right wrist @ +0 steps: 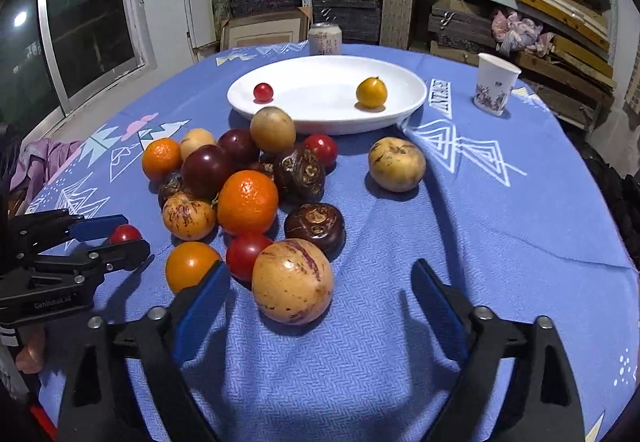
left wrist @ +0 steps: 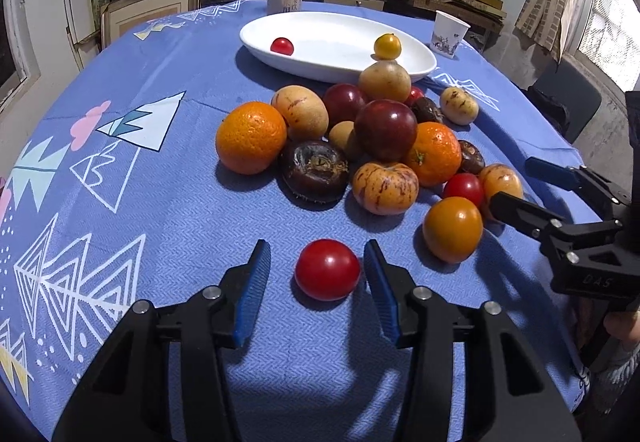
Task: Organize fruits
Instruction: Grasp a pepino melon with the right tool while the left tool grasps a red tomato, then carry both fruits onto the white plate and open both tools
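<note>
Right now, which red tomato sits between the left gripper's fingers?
The lone red tomato nearest the camera, apart from the pile, flanked by the left gripper; the other red ones sit in the pile or on the plate.

Both hand-held grippers, the left gripper point(left wrist: 316, 282) and the right gripper point(right wrist: 320, 306), have black plastic frames, ribbed blue finger pads point(left wrist: 253, 292) and silver screws point(left wrist: 212, 292). Raised lettering point(right wrist: 52, 305) marks one body, at nine o'clock.

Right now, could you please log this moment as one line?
left gripper: open around red tomato | right gripper: open, at striped fruit | white dish: two fruits
</note>
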Available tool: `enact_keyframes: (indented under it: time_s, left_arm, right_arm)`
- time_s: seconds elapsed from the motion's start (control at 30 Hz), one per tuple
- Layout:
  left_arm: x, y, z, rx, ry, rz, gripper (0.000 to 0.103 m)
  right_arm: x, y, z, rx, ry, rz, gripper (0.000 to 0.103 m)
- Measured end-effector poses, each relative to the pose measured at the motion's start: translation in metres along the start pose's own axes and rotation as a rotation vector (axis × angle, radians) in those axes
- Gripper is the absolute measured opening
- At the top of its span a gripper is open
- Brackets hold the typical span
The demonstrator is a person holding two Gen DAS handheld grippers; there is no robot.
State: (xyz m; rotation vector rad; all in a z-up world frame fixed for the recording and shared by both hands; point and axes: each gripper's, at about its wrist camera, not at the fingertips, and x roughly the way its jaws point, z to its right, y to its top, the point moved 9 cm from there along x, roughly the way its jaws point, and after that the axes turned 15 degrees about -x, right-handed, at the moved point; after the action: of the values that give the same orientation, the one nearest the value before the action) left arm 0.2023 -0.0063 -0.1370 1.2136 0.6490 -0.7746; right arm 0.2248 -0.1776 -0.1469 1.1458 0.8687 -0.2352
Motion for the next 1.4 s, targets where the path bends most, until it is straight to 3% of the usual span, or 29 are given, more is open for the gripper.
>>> enact_keyframes:
  time_s: [0.1,0.17,0.23,0.53,0.67,0.93,1.4]
  left_arm:
    - [0.001,0.000,0.000,-0.007,-0.009,-0.006,0.047]
    - [0.003,-0.001,0.000,-0.009,-0.019,-0.017,0.037]
    - [0.004,0.000,0.000,-0.010,-0.025,-0.020,0.036]
    - [0.004,-0.001,0.001,-0.002,-0.020,-0.018,0.035]
    - [0.002,-0.002,0.000,-0.012,-0.029,-0.019,0.034]
    - [0.003,-0.003,0.000,-0.011,-0.029,-0.020,0.034]
    - [-0.006,0.004,-0.003,-0.041,-0.039,0.002,0.031]
  right_arm:
    - [0.004,-0.001,0.000,0.014,0.028,-0.013,0.076]
    - [0.003,-0.001,0.000,0.017,0.032,-0.004,0.070]
    - [0.004,-0.001,-0.002,0.012,0.037,-0.010,0.066]
    - [0.007,-0.002,-0.003,0.020,0.066,-0.013,0.064]
    - [0.007,-0.002,-0.005,0.036,0.112,-0.002,0.048]
    - [0.008,-0.002,-0.010,0.053,0.170,-0.003,0.044]
    - [-0.012,0.003,0.007,0.099,0.104,0.072,0.043]
